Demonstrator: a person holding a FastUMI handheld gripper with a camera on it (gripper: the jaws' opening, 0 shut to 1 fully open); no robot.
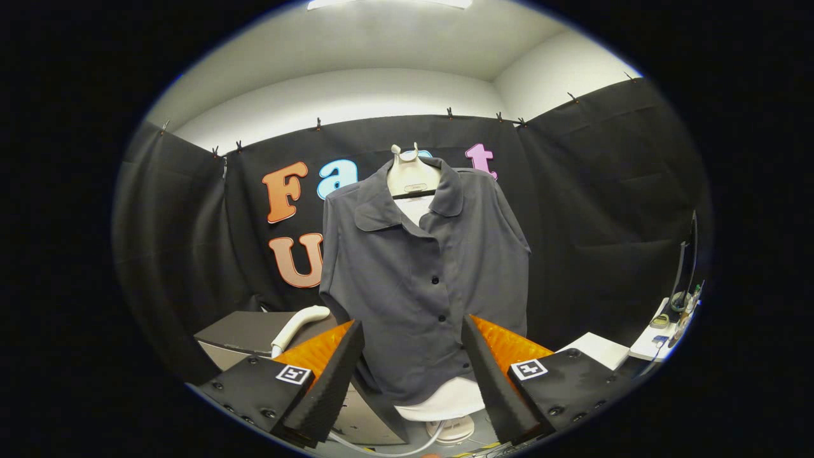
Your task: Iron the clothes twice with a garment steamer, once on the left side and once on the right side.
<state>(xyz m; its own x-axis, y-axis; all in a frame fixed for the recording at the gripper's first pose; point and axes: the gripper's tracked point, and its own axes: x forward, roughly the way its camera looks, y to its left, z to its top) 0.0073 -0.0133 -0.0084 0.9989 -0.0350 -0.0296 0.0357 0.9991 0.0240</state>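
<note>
Gripper view: tongs point(412, 356) open; shirt point(423, 280) beyond.

Hand-held gripper point(413, 356) fingers spread apart, nothing between them, aimed at grey shirt point(423, 280) buttoned on white mannequin point(413, 175). Steamer point(297, 327), white handle, rests on a grey box point(245, 334) beside the left finger, beyond its tip

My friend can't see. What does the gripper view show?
A dark grey button-up shirt hangs on a white mannequin, straight ahead of the open, empty hand-held gripper. A white steamer handle rests on a grey box beyond the left finger.
</note>
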